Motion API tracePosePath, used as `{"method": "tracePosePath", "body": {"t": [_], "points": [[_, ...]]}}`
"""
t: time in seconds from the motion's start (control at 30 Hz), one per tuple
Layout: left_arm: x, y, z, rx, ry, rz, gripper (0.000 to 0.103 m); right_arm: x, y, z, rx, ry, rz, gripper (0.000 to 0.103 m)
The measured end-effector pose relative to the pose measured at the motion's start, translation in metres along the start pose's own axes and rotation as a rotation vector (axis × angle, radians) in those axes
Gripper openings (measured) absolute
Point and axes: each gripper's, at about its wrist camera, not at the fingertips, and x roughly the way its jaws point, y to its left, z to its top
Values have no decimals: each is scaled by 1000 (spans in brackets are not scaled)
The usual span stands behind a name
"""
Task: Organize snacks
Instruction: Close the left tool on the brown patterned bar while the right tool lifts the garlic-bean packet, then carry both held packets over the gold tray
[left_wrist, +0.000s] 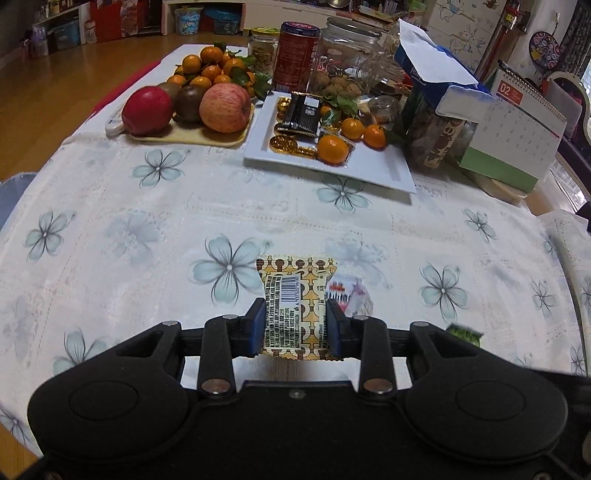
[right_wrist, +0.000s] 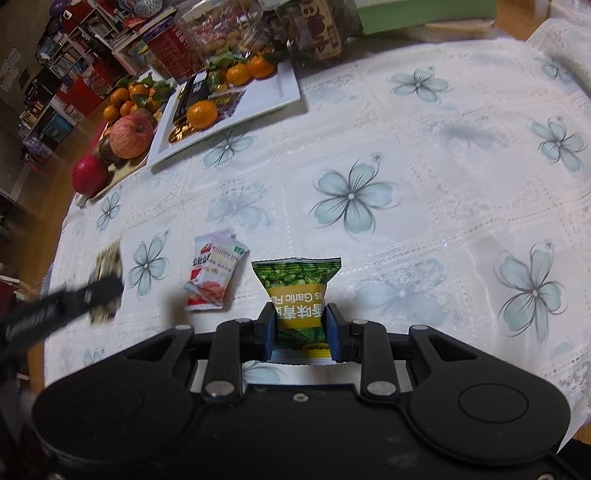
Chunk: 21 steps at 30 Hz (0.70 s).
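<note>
My left gripper (left_wrist: 296, 317) is shut on a yellow-and-brown patterned snack packet (left_wrist: 295, 291), held above the flowered tablecloth. That same packet (right_wrist: 107, 280) and the left gripper show blurred at the left of the right wrist view. My right gripper (right_wrist: 300, 325) is shut on a green-and-yellow garlic pea packet (right_wrist: 297, 288). A red-and-white snack packet (right_wrist: 212, 273) lies flat on the cloth between the two grippers; the red-and-white packet (left_wrist: 351, 291) peeks out behind the left gripper's right finger. The white rectangular plate (left_wrist: 373, 170) holds gold coins, a dark packet and small oranges.
A tray (left_wrist: 192, 138) with apples and small oranges sits left of the plate. Jars (left_wrist: 343, 55), a red tin (left_wrist: 297, 55), a tissue box (left_wrist: 439, 85) and a desk calendar (left_wrist: 517, 129) stand behind and to the right. The table edge and wooden floor are on the left.
</note>
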Motion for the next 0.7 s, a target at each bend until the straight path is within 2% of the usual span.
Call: {"method": "tracePosePath", "body": {"t": [0.13, 0.27, 0.47, 0.6, 0.7], "points": [[-16, 9, -27, -25, 13, 0, 42, -10, -2, -8, -25, -87, -27, 29], [-31, 19, -50, -54, 23, -9, 41, -29, -12, -25, 3, -162, -12, 29], [-44, 26, -84, -100, 53, -29, 41, -48, -34, -63, 97, -195, 11, 29], [-54, 23, -102, -87, 47, -22, 42, -59, -44, -90, 129, -213, 6, 29], [-60, 21, -116, -72, 58, -42, 42, -70, -48, -108, 151, -237, 22, 29]]}}
